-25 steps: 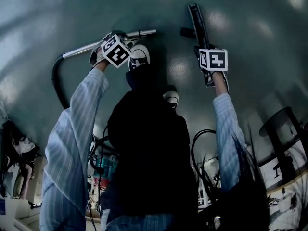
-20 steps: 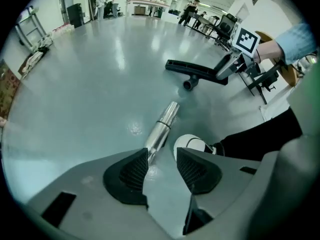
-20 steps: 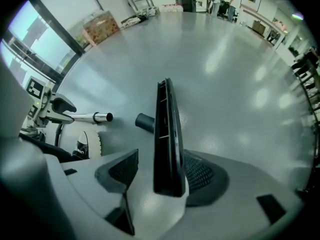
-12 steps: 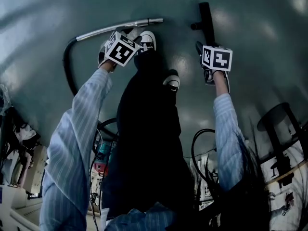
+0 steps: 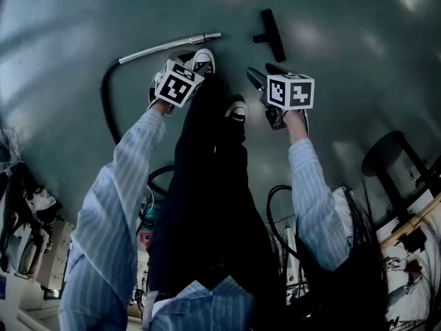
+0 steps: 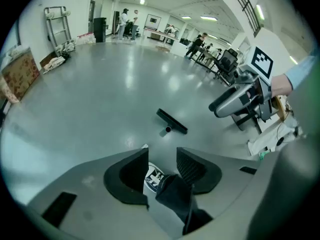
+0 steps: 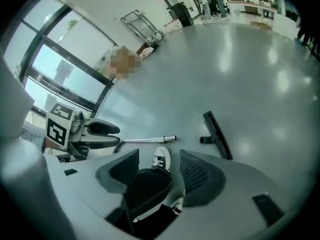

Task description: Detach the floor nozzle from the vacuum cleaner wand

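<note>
The black floor nozzle (image 5: 270,34) lies on the grey floor, apart from the metal wand (image 5: 169,45), whose black hose (image 5: 107,105) curves away to the left. Both show in the right gripper view, nozzle (image 7: 217,134) right and wand (image 7: 147,140) left. The left gripper view shows only the nozzle (image 6: 171,121). My left gripper (image 5: 178,66) hangs open above the person's shoe (image 5: 200,61), near the wand. My right gripper (image 5: 265,73) is open too, below the nozzle in the picture. Neither holds anything; only a dark trouser leg and shoe show beyond the jaws.
A black stool (image 5: 393,164) stands at the right, with cables (image 5: 282,205) and clutter near the person's legs. In the left gripper view a cardboard box (image 6: 15,74) and a trolley (image 6: 55,24) stand at the left wall, desks and people far off.
Both grippers have lifted away from the floor toward the camera, the left off the wand, the right off the nozzle. Wand and nozzle stay lying on the floor, now smaller in view.
</note>
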